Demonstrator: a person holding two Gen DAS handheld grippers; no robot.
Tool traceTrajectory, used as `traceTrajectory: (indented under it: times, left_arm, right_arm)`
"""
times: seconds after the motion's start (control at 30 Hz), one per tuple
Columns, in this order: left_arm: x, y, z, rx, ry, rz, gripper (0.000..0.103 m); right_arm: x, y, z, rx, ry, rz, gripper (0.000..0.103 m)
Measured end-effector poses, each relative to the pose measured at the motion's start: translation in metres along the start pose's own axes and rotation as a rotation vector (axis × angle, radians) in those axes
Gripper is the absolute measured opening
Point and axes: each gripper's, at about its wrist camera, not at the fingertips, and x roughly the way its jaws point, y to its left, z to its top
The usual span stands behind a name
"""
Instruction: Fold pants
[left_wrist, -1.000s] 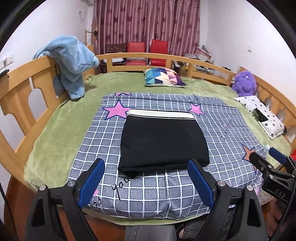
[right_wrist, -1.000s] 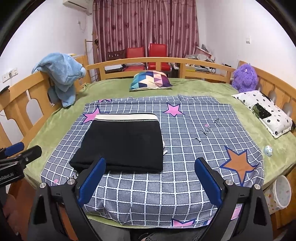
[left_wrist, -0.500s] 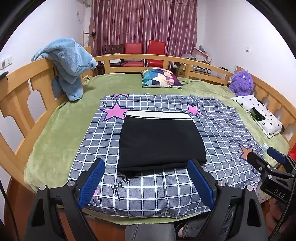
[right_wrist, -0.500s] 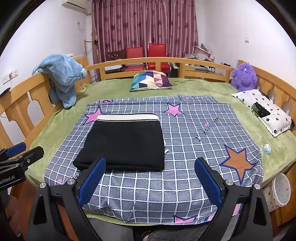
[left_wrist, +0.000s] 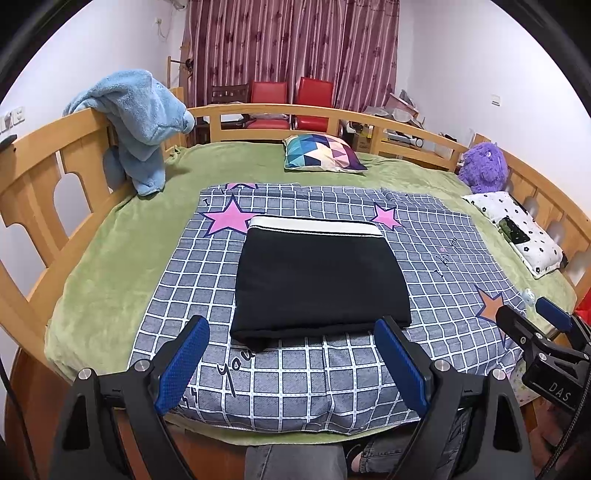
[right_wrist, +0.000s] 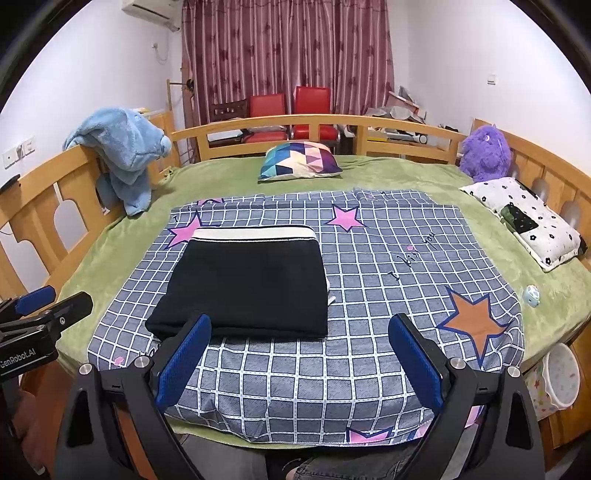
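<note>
Both tongs hang released over the near edge of the bed, blue pads spread wide with nothing between them. The left tongs (left_wrist: 291, 360) sit in front of the folded pants (left_wrist: 319, 284); the right tongs (right_wrist: 301, 360) are further right, and their left pad (right_wrist: 183, 363) overlaps the pants' near corner in that view without gripping. Seen from the left camera, the right tool's body reads "DAS" (left_wrist: 559, 391); from the right camera, the left tool reads "GenRobot.AI" (right_wrist: 18, 358).

The pants lie as a neat black rectangle, white waistband at the far edge, on the grey checked sheet (left_wrist: 436, 266) with pink stars; script on it reads "you" (right_wrist: 428, 238).

Since a second ago, the pants and both tongs look unchanged; the views have hardly shifted.
</note>
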Motion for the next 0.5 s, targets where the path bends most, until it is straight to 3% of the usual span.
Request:
traceTrajectory:
  times: [0.5]
  left_arm:
    - [-0.0003,0.0005,0.0004,0.004,0.004,-0.006,0.091]
  right_arm:
    - [-0.0035,0.0009,0.0014,0.012,0.0,-0.006,0.096]
